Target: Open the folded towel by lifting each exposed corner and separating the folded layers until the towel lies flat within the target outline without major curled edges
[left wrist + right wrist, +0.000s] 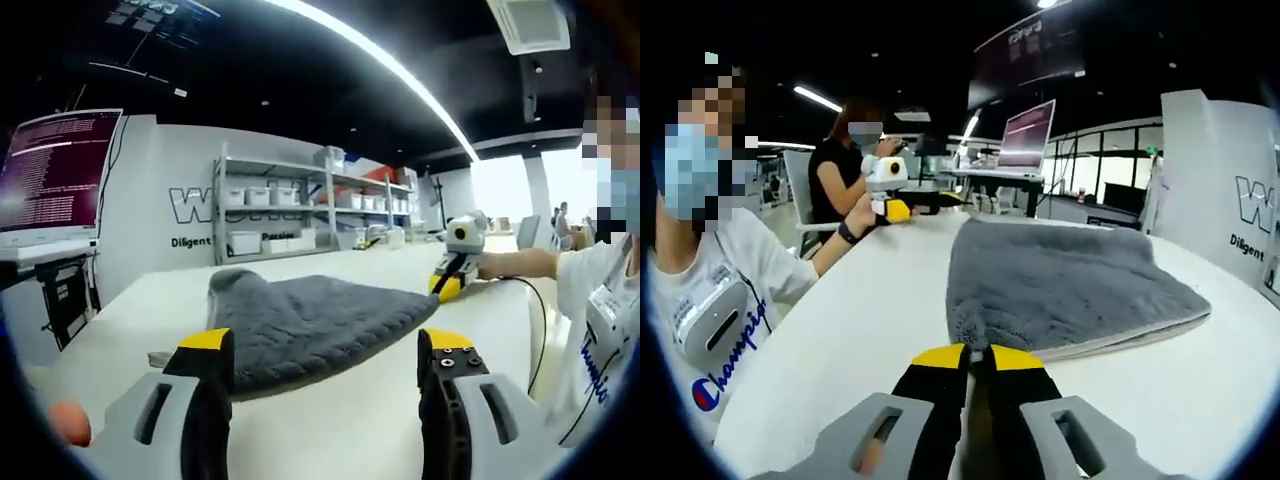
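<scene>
**Item 1: towel**. Grey, thick pile, folded, lying on the white table. In the left gripper view it sits just beyond and between that gripper's 2 jaws; its left end humps up into a soft ridge, and a pale underside or edging shows along the near edge. In the right gripper view the towel spreads away from the jaw tips, the near corner rounded, the layered fold edge running off to the right.

Handling, as a judgement: soft, limp and light, with no stiffness to hold a shape; the plush face should give grip rather than slip. It will drape and drag, so a lifted layer may pull the one below along. Not fragile. Best hold: a corner of the top layer only, pinched at the edge seam.

**Item 2: left gripper**. Jaws spread wide, yellow-tipped, nothing between them, short of the towel's near edge.

**Item 3: right gripper**. Jaws drawn together, yellow tips meeting at the near corner of the towel; whether cloth is pinched between them cannot be told. In the left gripper view it sits at the towel's far right corner, held by a person's hand.

**Item 4: target outline.** None can be made out on the table.
</scene>
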